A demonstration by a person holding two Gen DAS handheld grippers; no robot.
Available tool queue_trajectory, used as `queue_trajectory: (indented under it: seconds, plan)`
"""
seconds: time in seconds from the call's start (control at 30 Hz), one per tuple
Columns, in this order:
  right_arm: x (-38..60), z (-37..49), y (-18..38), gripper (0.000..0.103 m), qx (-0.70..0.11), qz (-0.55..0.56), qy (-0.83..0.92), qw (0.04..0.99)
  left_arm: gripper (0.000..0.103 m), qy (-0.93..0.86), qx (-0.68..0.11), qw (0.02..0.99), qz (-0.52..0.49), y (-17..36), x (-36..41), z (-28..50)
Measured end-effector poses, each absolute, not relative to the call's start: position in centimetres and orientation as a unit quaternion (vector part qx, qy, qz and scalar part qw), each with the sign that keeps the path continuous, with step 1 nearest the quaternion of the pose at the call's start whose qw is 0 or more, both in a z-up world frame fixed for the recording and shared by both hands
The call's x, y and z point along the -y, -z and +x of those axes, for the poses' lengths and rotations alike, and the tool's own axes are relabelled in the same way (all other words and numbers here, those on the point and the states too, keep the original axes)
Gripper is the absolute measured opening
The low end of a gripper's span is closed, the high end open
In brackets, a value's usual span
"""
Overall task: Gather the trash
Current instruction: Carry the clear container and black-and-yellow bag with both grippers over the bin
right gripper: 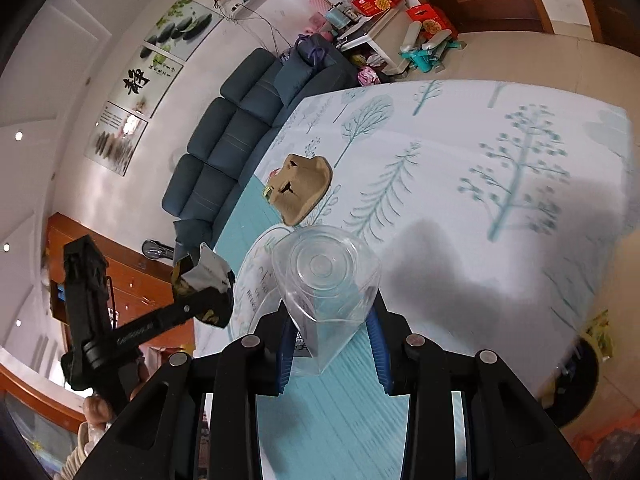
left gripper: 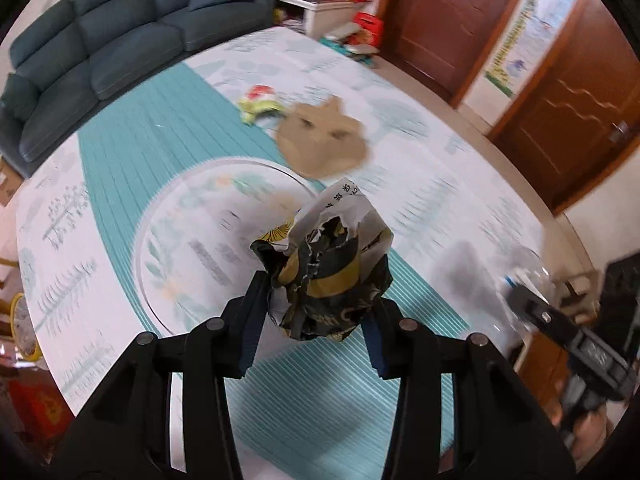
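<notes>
**Both tongs carrying trash above the table**

Nearest the left wrist camera, the left gripper is clamping a crumpled black, yellow and white wrapper between its blue-padded fingers, holding it clear of the table. Nearest the right wrist camera, the right gripper is squeezing a clear plastic cup between its fingers, with the cup's round base facing away from the camera and also off the tabletop.

Ahead of the left tongs, beyond the wrapper, a brown moulded-paper cup holder is lying on the tree-patterned tablecloth, and just past it to the left a yellow-green and red snack packet is lying on the cloth; whether the two are touching cannot be told. A glass turntable is sitting under and to the left of the wrapper.

To the right of the left tongs, the right gripper is showing blurred at the frame edge. To the left of the right tongs, the left gripper is showing with its wrapper and the person's hand below it.

Far beyond both tongs, a dark blue sofa is standing past the table, with wooden doors off to the right.
</notes>
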State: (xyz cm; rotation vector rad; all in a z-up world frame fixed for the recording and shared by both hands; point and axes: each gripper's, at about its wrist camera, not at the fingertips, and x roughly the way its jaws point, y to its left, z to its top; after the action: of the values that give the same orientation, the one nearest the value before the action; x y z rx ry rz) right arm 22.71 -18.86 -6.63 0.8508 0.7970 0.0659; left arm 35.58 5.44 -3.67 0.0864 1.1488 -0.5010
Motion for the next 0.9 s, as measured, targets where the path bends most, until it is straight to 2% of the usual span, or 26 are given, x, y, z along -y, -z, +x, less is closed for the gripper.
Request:
queue_trajectory:
  seconds: [0.27,0.47,0.9]
  plan:
    - [20.2,14.3,4.5,0.033,-0.363,0.386,-0.024,0.848,0.04,0.312,-0.524,0.791,0.057,0.7,-2.1,25.3]
    - [21.1,8.3,4.7,0.033,-0.367,0.376,-0.005,0.851,0.04,0.352,-0.52,0.775,0.073,0.5,0.7,18.9]
    - [25.5,0.0,10.5,0.033,-0.421,0.367,0.09,0.825,0.04,0.401,-0.512,0.747,0.137,4.1,7.9,9.2]
